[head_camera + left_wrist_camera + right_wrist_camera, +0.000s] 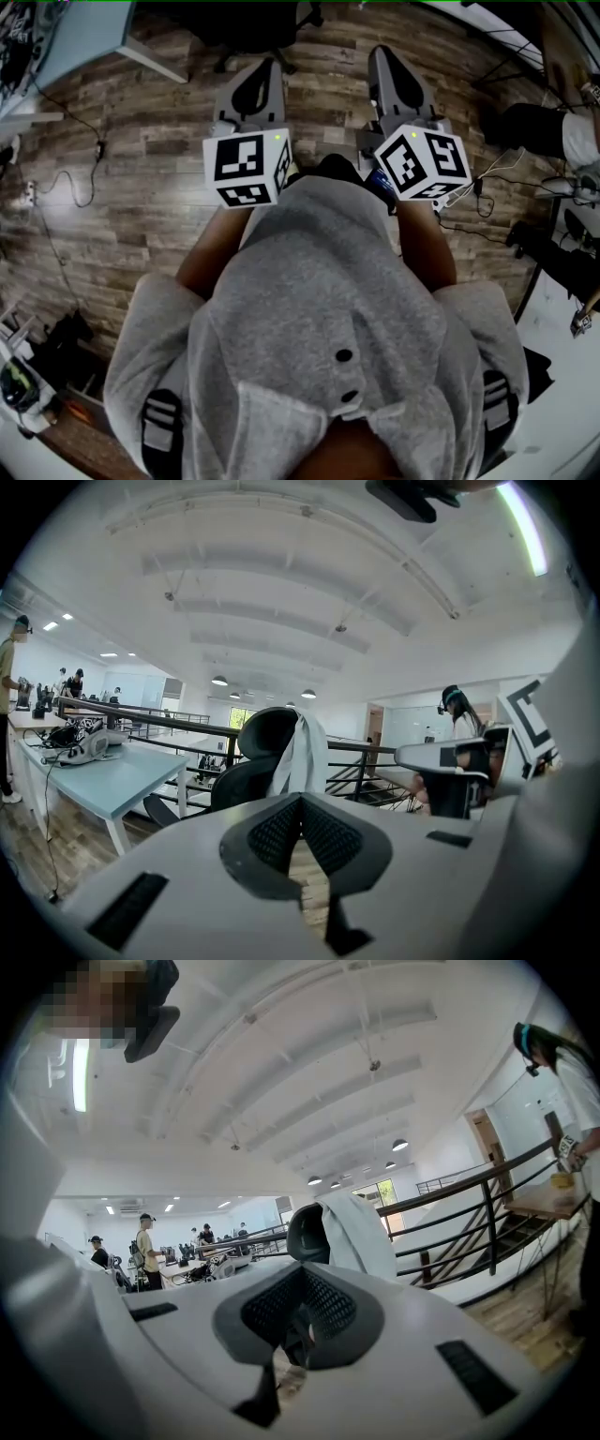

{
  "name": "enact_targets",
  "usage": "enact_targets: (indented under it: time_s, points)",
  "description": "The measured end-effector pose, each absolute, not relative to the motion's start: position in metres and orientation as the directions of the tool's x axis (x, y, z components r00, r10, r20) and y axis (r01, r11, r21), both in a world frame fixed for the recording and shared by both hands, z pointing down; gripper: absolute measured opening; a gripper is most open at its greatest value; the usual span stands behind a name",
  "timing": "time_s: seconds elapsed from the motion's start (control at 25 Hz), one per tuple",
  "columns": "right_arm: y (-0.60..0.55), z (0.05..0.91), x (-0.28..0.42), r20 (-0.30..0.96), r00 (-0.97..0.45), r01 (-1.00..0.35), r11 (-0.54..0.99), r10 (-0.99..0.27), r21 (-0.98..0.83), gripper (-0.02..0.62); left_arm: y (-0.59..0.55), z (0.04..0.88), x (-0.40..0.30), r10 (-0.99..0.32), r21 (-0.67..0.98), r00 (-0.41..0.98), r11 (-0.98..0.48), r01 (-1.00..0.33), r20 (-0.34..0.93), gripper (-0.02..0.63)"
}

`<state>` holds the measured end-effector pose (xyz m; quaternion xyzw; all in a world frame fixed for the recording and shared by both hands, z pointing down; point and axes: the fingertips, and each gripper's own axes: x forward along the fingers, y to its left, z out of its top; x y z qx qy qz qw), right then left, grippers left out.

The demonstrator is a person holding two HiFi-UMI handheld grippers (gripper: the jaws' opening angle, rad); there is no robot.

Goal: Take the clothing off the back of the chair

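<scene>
Left gripper (300, 799), right gripper (302, 1271): jaws pressed together

A pale blue desk (112, 780) stands to your left on the wood floor (141, 169). There is gear (84, 744) on its far end, and a cable (97, 164) trails over the boards near it. A dark railing (169, 722) runs behind the desk. Beyond it, people (145, 1246) stand at far tables. On your right a person (583, 1101) stands by a small table (553, 1199). Round lamps (218, 681) hang from the white ceiling.
</scene>
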<state>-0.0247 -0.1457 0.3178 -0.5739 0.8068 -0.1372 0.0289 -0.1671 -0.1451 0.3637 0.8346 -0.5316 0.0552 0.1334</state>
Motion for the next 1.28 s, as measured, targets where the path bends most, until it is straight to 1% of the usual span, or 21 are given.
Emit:
enact_targets:
  time_s: [0.52, 0.88, 1.28]
  points:
    - [-0.148, 0.310, -0.040, 0.106, -0.346, -0.920, 0.315, -0.932, -0.231, 0.009, -0.146, 0.363, -0.181, -0.875, 0.181, 0.430, -0.397, -0.900, 0.223, 0.010]
    - [-0.160, 0.309, -0.013, 0.107, -0.318, -0.932, 0.289, -0.942, -0.220, 0.009, -0.155, 0.362, -0.168, -0.873, 0.177, 0.435, -0.403, -0.898, 0.222, 0.009]
    - [-0.195, 0.309, -0.002, 0.101, -0.346, -0.925, 0.322, -0.933, -0.200, 0.009, -0.188, 0.359, -0.150, -0.876, 0.157, 0.422, -0.395, -0.905, 0.234, 0.009]
